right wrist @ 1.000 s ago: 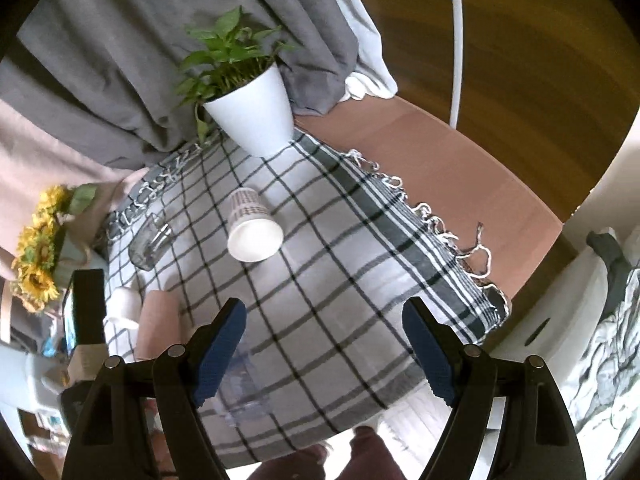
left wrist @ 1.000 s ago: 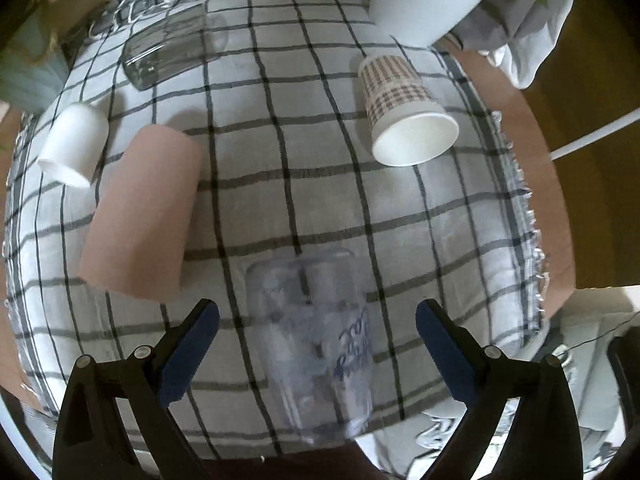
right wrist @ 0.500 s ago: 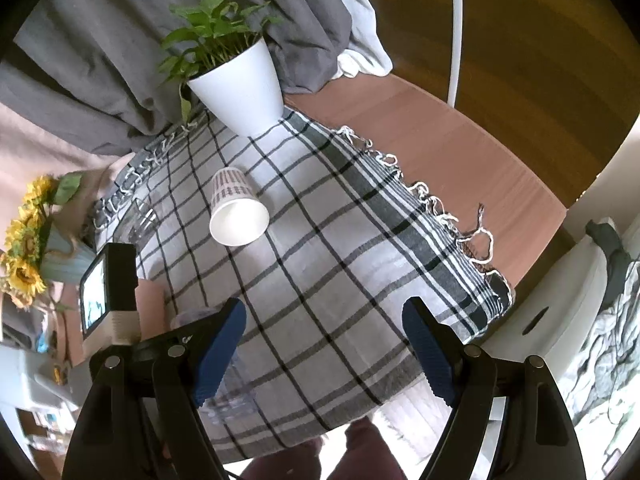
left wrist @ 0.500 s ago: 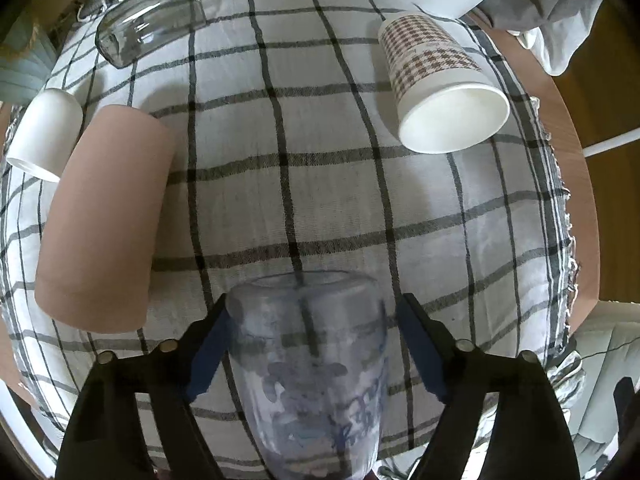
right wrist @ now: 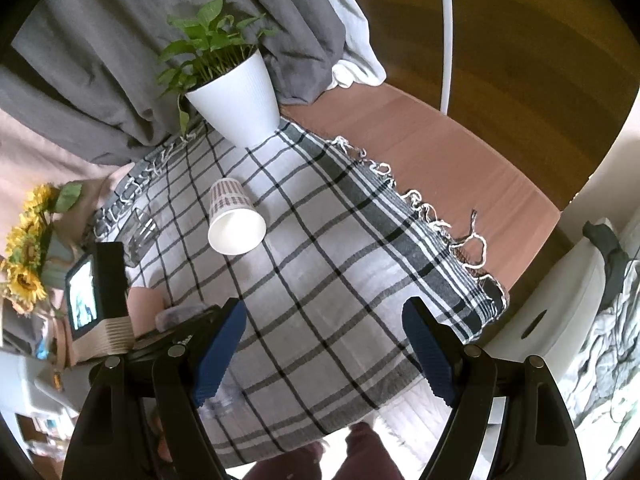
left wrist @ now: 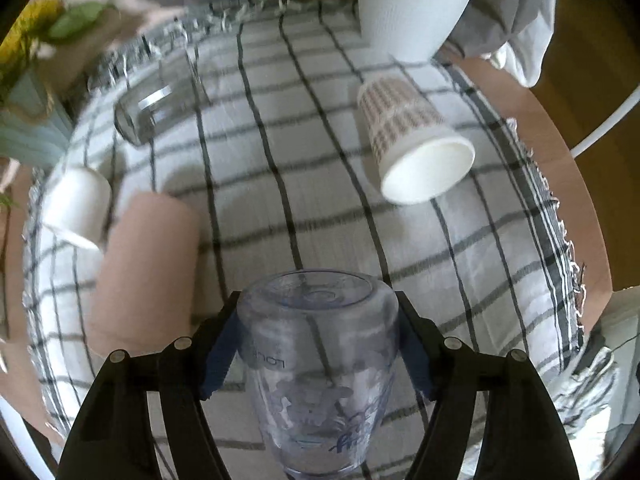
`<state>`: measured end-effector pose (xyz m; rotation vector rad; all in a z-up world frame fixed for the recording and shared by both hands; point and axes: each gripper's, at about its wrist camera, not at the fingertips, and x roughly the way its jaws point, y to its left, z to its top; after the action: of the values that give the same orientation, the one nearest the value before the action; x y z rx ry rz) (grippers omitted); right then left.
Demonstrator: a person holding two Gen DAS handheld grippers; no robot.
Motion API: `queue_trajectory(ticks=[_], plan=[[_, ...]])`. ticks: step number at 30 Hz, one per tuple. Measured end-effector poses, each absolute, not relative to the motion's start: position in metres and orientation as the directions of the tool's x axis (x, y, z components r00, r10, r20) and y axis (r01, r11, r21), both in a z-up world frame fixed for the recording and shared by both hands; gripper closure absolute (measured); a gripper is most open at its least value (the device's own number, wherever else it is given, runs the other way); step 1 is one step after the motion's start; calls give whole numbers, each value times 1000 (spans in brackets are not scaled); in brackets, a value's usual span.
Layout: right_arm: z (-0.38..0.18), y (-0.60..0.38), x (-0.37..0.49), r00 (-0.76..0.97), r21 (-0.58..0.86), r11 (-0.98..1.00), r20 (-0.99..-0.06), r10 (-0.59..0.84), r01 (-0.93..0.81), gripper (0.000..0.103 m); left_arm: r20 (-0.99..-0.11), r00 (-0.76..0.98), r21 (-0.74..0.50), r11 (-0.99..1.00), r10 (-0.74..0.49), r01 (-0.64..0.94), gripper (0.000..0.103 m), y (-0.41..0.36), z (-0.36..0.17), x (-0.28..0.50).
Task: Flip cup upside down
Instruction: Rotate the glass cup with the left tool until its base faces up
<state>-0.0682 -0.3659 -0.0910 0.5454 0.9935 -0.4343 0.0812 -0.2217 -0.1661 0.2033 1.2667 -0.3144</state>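
The left claw is clamped on the clear plastic cup at the near edge of the bench, its blue pads pressing the sidewalls close to the flat base, which points away from the camera. The right claw hangs wide apart with nothing in it above the checked cloth. The likely trouble is slippage: smooth, thin plastic may squirm or buckle between the pads as the wrist turns. The pink cup lies just beside, and a swinging rim could knock it.
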Motion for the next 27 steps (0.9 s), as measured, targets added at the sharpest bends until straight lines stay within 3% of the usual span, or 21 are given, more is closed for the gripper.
queue_trajectory(ticks=[15, 27], plan=[[-87, -353, -72, 477, 182, 815, -870, -128, 550, 25, -851, 460, -24, 893, -254, 449, 32, -197, -145, 32], [-92, -346, -80, 457, 170, 819, -881, -124, 548, 25, -855, 443, -31, 880, -269, 475, 32, -172, -136, 2]])
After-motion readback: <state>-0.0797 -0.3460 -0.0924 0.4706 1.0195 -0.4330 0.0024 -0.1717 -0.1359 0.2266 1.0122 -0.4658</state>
